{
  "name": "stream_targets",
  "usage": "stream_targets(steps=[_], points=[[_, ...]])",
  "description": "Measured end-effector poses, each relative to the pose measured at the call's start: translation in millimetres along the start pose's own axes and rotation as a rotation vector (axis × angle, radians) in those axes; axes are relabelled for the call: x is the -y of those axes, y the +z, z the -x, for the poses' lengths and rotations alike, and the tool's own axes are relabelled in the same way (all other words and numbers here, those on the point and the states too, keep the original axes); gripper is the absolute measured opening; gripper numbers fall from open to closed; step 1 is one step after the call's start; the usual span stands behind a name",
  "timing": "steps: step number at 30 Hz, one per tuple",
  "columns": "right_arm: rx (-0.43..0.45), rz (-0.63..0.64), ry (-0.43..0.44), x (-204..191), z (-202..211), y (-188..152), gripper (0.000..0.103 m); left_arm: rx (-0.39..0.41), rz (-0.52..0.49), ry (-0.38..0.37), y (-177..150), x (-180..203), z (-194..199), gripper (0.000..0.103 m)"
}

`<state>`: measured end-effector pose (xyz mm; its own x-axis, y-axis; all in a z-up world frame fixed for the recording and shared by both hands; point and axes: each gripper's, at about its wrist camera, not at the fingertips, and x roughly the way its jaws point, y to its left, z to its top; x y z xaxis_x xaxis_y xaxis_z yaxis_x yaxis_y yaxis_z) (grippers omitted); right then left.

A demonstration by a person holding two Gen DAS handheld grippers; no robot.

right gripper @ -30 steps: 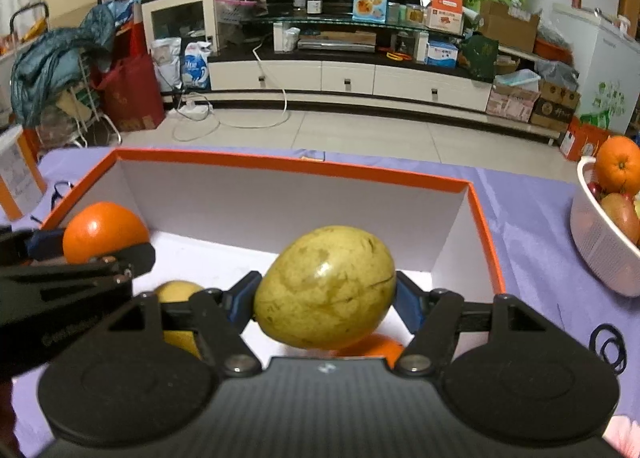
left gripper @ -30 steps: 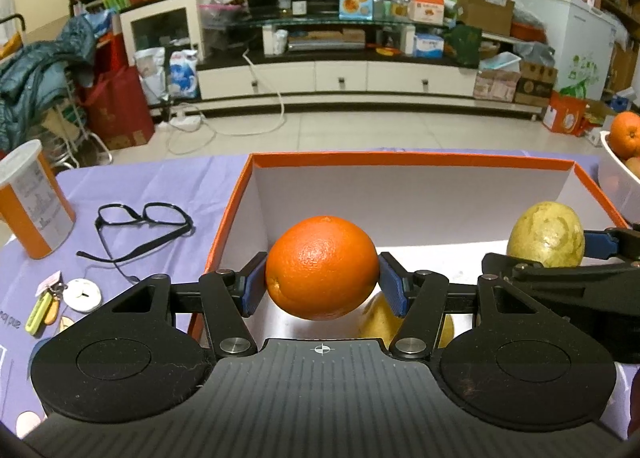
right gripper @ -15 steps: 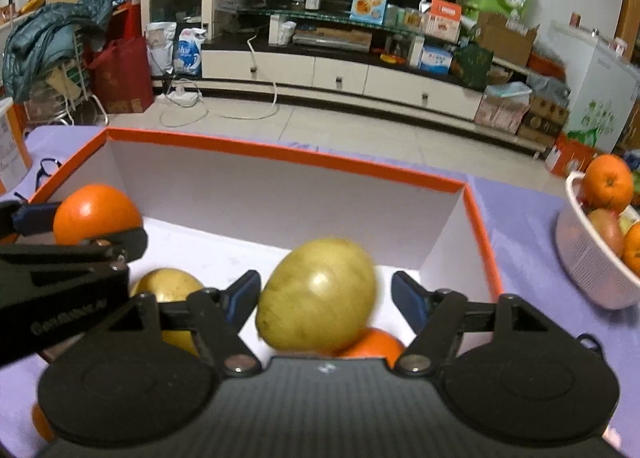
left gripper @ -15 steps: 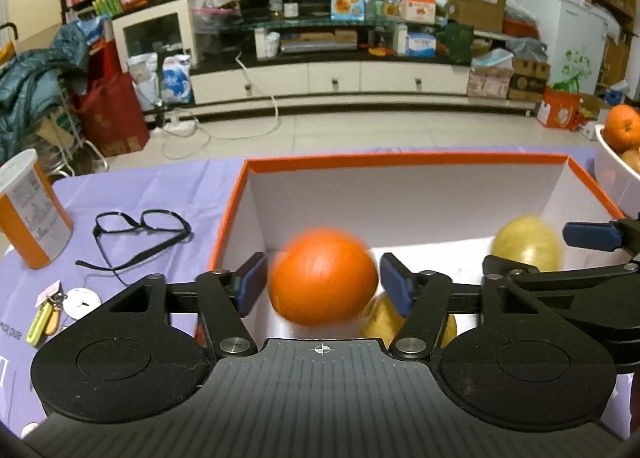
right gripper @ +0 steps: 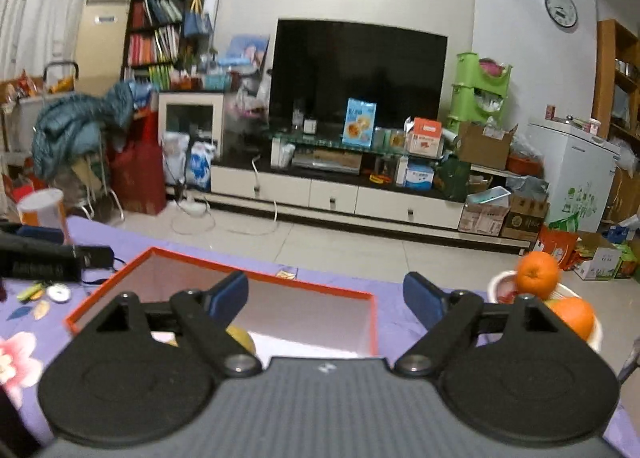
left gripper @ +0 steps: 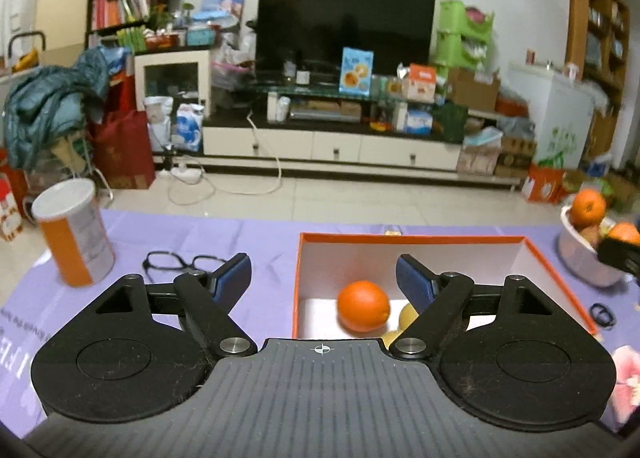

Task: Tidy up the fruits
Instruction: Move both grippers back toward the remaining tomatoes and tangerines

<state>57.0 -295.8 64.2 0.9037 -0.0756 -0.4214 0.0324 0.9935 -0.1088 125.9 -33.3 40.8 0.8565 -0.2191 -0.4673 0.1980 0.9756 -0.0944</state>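
While L tongs [left gripper: 324, 278] gape | orange [left gripper: 363, 306] below, in box [left gripper: 540, 258]

Table [left gripper: 260, 234] w/ box [left gripper: 552, 278], bowl [left gripper: 576, 262], can [left gripper: 74, 234], glasses [left gripper: 176, 261]

Your left wrist view sits above the near edge of the box [left gripper: 536, 258], looking level over it toward the TV [left gripper: 344, 25]; box interior visible, close. Your right wrist view sits right of that, box [right gripper: 224, 270] lower left, bowl [right gripper: 500, 286] to its right. Both views share box, TV and bowl [left gripper: 580, 258].
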Motion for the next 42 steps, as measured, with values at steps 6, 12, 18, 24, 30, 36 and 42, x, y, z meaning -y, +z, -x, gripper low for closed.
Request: stream_targets(steps=[6, 12, 18, 24, 30, 36, 42], points=[[-0.099, -0.02, 0.04, 35, 65, -57, 0.085, -0.014, -0.007, 0.012, -30, -8, 43, 0.06], [-0.23, -0.128, 0.122, 53, 69, -99, 0.079, -0.079, -0.057, -0.099, -73, 11, 76, 0.06], [-0.366, -0.272, 0.239, 57, 34, -121, 0.069, -0.097, -0.232, -0.096, -90, 35, 74, 0.06], [-0.34, -0.252, 0.313, 51, 34, -117, 0.07, -0.156, -0.273, -0.16, -103, 42, 57, 0.061], [-0.303, 0.147, 0.445, 4, 47, -120, 0.06, -0.205, -0.281, -0.168, -106, 21, 48, 0.061], [-0.312, 0.298, 0.537, -13, 47, -118, 0.059, -0.256, -0.262, -0.213, -109, -2, 42, 0.059], [-0.352, 0.404, 0.538, -22, 41, -133, 0.059, -0.289, -0.31, -0.269, -117, 2, 32, 0.055]])
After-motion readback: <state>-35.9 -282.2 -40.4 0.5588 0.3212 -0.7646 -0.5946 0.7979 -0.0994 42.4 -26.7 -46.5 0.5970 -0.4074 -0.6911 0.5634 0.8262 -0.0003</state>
